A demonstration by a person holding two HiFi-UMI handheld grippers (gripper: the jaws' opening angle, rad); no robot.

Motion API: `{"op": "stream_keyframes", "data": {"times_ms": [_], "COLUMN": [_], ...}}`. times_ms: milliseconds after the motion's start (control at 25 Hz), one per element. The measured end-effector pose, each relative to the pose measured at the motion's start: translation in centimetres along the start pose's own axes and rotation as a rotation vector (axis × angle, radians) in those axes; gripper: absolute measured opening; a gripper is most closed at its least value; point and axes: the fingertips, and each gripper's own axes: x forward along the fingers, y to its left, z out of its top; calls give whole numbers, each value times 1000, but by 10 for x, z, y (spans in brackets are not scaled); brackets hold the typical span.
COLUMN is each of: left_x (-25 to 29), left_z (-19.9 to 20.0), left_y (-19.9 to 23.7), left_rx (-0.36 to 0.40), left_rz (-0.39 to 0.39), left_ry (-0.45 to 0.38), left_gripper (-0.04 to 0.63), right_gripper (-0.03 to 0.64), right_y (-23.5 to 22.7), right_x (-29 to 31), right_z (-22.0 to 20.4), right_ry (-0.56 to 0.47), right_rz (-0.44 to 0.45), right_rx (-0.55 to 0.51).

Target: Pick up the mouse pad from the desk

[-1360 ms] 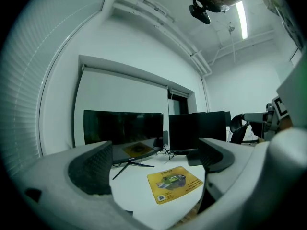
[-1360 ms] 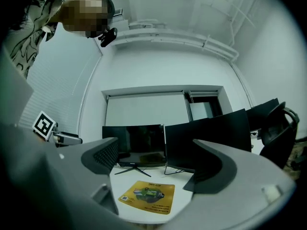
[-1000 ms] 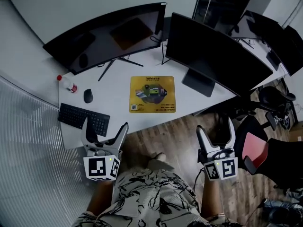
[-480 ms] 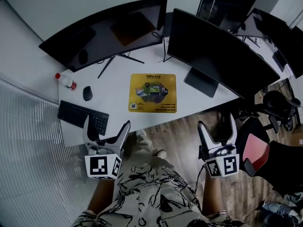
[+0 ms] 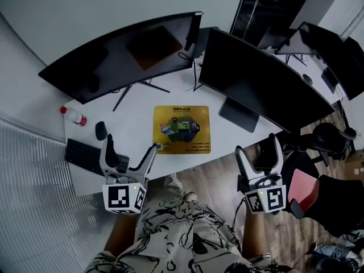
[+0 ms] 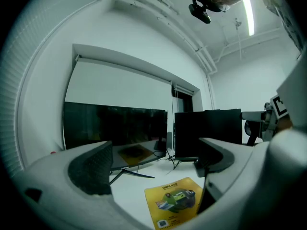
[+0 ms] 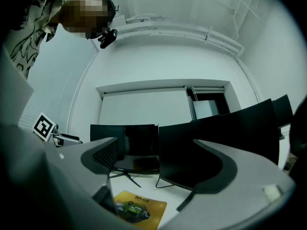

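Closer to the mouse pad [image 5: 181,129] now, left gripper [image 5: 131,147] and right gripper [image 5: 257,147] hold jaws wide.

Holds left tongs [image 5: 131,147] at near left, jaws spread wide, gripping nothing. Holds right tongs [image 5: 257,145] at near right, well apart from the left, jaws likewise spread and empty. Points both toward the far side, roughly parallel.

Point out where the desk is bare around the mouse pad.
Bare desk lies between the mouse and the mouse pad, and a narrower strip between it and the right monitor's base. Crowded: the left end, with bottle, mouse and keyboard.
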Motion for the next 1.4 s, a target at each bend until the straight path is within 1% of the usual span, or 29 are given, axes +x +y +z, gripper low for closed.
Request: {"op": "stream_keyframes", "data": {"times_ms": [240,400,560,680,880,1000,1080,1160,1240,1400], "left_x": [38,60,78,90,106,114,121,129,137,149], "left_z": [-5,-7,-13,-18,-36,-56,-74,-90,-109,-158], "left_y": [24,37,49,59,71,68,67,69,71,66], "left_rx": [-26,-40,-54,-51,-49,-56,-77,-107,-121,-138], "left_rz": [-19,-25,-37,-49,-48,-50,-42,-16,16,64], "left_ry": [9,10,28,43,79,130,161,175,205,313], "left_gripper": [546,546,546,546,546,545,545,545,545,545], "right_gripper": [476,476,476,476,479,479,480,480,480,480], "right_y": [5,4,3,4,-1,-13,-26,-41,-52,-66], "right_x": [45,66,85,97,112,116,119,124,129,135], "right_z": [0,-5,-10,-17,-39,-67,-93,-123,-153,-206], "right_ry": [-2,9,24,39,85,149,194,242,295,411], "right_rz": [0,-8,-24,-43,-65,-80,-105,-129,-137,-137], "right_rx": [-15,-20,-20,-23,-17,-1,26,75,109,87]}}
